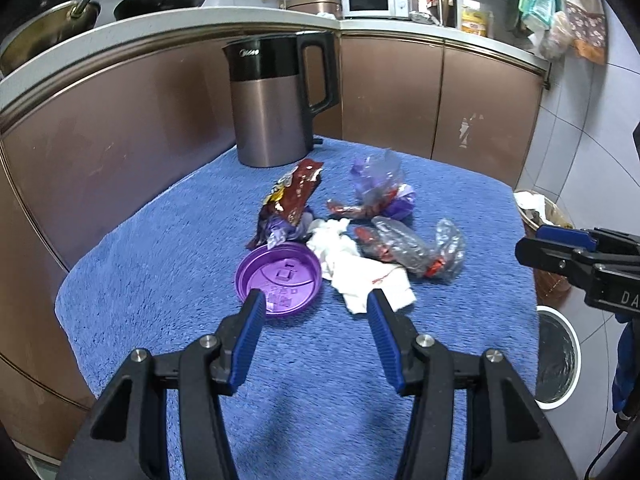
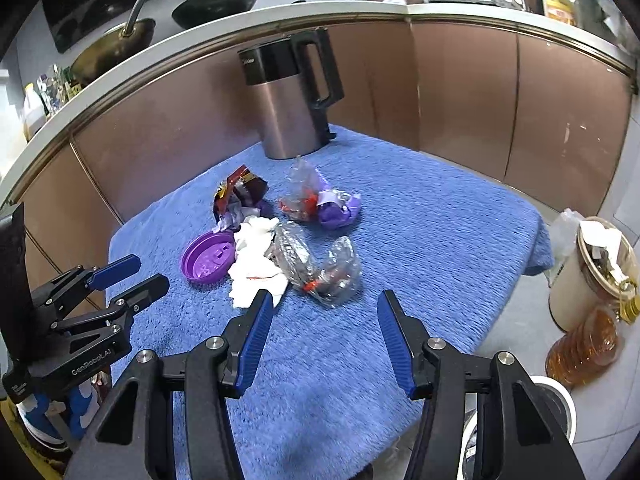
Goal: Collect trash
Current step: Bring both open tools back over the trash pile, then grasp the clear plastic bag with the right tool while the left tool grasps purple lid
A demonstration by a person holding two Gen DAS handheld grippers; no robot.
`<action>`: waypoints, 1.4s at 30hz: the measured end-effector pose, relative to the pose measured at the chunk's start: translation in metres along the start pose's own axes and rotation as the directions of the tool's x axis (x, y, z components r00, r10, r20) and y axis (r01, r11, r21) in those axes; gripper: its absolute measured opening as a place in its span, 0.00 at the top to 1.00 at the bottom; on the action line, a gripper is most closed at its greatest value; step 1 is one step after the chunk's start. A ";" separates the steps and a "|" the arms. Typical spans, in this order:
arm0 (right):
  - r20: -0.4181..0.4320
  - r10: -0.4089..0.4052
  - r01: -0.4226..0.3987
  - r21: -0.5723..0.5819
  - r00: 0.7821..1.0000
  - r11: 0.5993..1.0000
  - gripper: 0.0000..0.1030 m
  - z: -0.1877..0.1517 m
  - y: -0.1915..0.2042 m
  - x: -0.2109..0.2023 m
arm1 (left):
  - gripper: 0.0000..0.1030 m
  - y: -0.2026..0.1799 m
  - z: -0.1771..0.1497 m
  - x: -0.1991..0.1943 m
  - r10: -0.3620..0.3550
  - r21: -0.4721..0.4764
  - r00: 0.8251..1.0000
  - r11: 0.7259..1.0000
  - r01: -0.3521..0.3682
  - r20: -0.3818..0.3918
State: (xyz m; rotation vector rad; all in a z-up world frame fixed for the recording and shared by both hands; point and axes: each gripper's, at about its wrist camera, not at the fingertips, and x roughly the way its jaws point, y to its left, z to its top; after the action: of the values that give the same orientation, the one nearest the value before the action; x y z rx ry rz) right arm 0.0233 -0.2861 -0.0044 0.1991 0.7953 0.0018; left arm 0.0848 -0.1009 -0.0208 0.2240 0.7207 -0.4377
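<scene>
The trash lies in a loose heap near the middle of the tabletop (image 1: 168, 248), which is covered by a blue fluffy cloth. A purple plastic lid (image 1: 279, 279) sits at the near left of the heap, touching a crumpled white tissue (image 1: 356, 272) beside it. Behind the lid stands a torn brown snack wrapper (image 1: 294, 200); to the right lie a crumpled clear plastic wrapper (image 1: 412, 250) with red print and, farther back, a purple-and-clear wrapper (image 1: 380, 192). A kettle (image 1: 276, 100) stands upright behind them at the far edge.

The left tool (image 1: 316, 308) hovers just short of the heap, its fingers apart and empty, one tip over the lid's near rim, the other over the tissue's near corner. The right tool (image 2: 326, 308) also stands apart and empty, nearest the clear wrapper and the tissue.

On the floor to the right, a round white bin (image 1: 560, 364) looks dark inside; its contents cannot be made out. Beyond it a basket (image 1: 540, 216) holds paper scraps.
</scene>
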 end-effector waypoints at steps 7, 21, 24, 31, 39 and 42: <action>-0.021 0.013 -0.013 -0.012 1.000 1.000 0.47 0.007 0.005 0.019 | 0.51 0.012 -0.001 0.014 0.009 -0.020 1.000 1.000 -0.009 -0.025; -0.064 0.024 -0.024 -0.010 0.998 1.000 0.45 0.013 0.005 0.054 | 0.51 0.042 -0.009 0.044 0.038 -0.080 0.996 0.996 -0.045 -0.085; -0.068 0.017 -0.017 -0.004 0.998 1.000 0.44 0.014 0.000 0.061 | 0.51 0.057 -0.011 0.053 0.034 -0.112 0.994 0.993 -0.046 -0.108; -0.078 0.008 -0.007 0.014 0.997 1.000 0.44 0.018 -0.012 0.081 | 0.51 0.077 -0.006 0.078 -0.060 -0.167 0.985 0.985 0.032 -0.163; -0.091 0.020 -0.019 0.008 0.996 1.000 0.43 0.027 -0.018 0.105 | 0.51 0.082 0.006 0.117 -0.111 -0.202 0.970 0.977 0.067 -0.216; -0.092 0.030 -0.028 0.021 0.995 0.999 0.44 0.029 -0.022 0.112 | 0.57 0.082 0.010 0.124 -0.104 -0.195 0.970 0.979 0.060 -0.221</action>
State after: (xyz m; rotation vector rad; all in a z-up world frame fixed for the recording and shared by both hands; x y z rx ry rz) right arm 0.1204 -0.3042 -0.0683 0.2303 0.8845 0.0305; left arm 0.2114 -0.0699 -0.0932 0.0675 0.9961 -0.4242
